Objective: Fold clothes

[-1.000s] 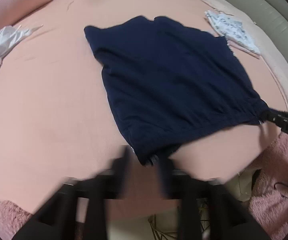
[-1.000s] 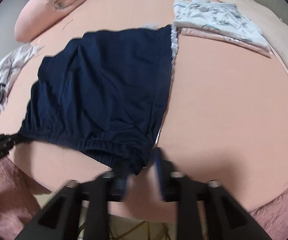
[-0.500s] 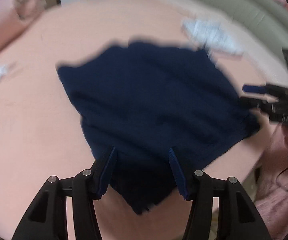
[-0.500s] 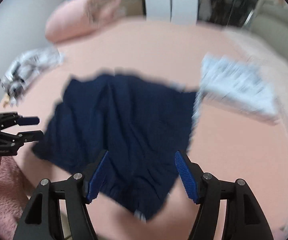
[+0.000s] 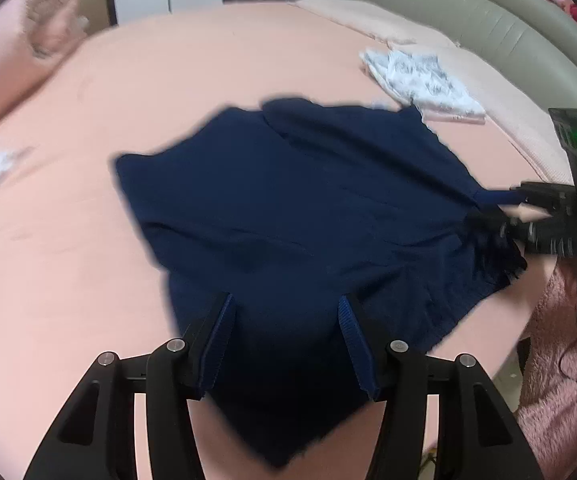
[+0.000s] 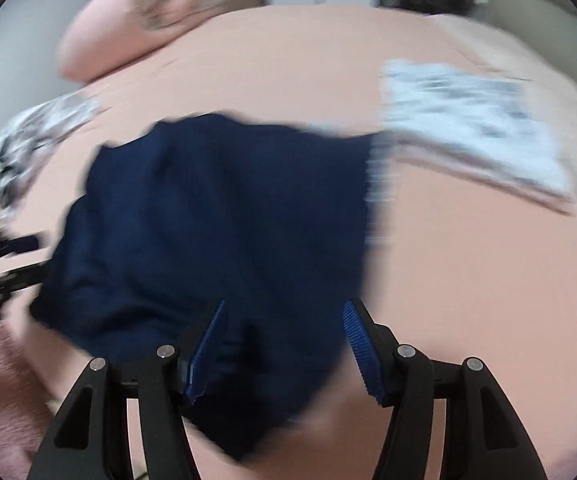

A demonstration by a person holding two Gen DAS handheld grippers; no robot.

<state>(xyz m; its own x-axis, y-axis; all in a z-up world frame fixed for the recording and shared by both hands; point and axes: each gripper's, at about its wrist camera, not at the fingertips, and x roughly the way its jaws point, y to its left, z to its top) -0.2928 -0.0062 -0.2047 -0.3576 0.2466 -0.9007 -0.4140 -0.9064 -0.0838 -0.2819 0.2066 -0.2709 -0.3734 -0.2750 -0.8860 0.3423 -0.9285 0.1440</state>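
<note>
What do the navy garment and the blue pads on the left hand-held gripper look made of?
Navy garment: soft matte knit, likely cotton jersey; it drapes limply, with gathers at the elastic hem. Pads of the left hand-held gripper: ribbed blue, probably rubber or plastic.

Pink pillow (image 5: 20, 36), grey headboard (image 5: 468, 20).

Navy shorts (image 5: 312, 216), prob. flat on bed.

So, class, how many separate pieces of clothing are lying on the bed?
3. The navy shorts lie spread in the middle, a folded white printed garment lies beyond them toward the right, and a crumpled white garment sits at the left edge. Others may lie out of view.
</note>
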